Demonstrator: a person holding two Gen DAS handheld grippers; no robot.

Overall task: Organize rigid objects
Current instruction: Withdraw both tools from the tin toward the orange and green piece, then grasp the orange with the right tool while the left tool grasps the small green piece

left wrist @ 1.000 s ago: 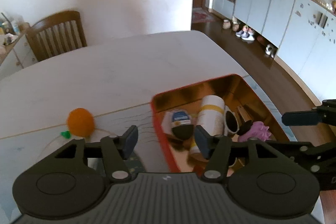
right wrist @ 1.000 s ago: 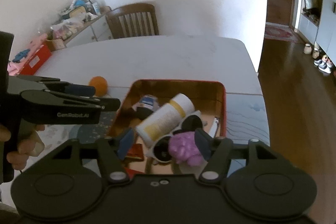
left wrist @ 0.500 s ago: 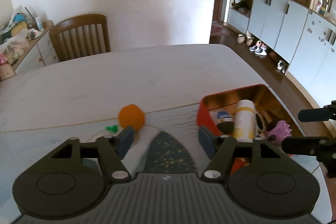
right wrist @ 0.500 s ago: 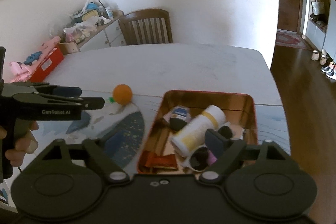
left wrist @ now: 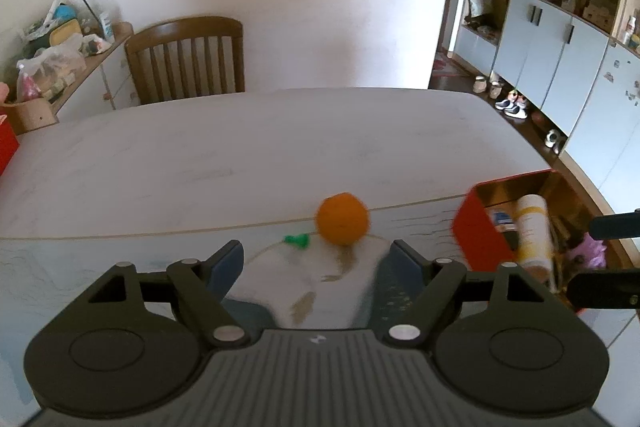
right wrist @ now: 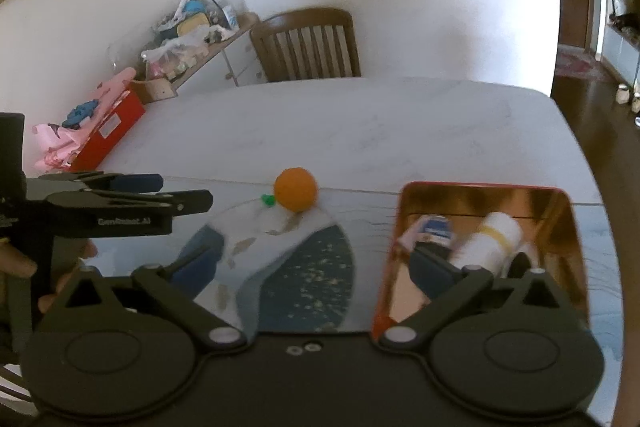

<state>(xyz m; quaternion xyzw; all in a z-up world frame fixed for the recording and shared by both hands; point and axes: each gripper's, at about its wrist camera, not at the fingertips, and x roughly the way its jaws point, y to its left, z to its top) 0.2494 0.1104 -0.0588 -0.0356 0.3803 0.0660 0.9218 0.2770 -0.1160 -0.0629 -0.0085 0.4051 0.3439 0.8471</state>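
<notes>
The orange ball (left wrist: 342,219) rests on the white table (left wrist: 248,143), at the far rim of a round blue-and-white printed mat (right wrist: 304,259), with a small green piece (left wrist: 297,239) just beside it on its left. To the ball's right, well apart from it, stands the red tin tray (right wrist: 576,239) with its gold inside, holding a white bottle with a yellow band (right wrist: 494,241) lying on its side, a small blue-labelled item (right wrist: 436,229) and, seen only from the left wrist view, something purple (left wrist: 592,250). The left gripper (left wrist: 318,259) hangs just short of the ball with its jaws wide apart and nothing between them; the right gripper (right wrist: 316,261) is also spread wide and empty, one finger over the mat, the other over the tray's near end. The far half of the table is bare white surface out to its rounded edge. A wooden chair (left wrist: 188,57) stands at the far side against a white wall, a cluttered sideboard (right wrist: 200,27) runs along the left, and pale cupboards (left wrist: 560,51) line the dark wood floor on the right. The tray's contents are blurred, its near end hidden behind the right gripper body, and what the green piece is cannot be told.
</notes>
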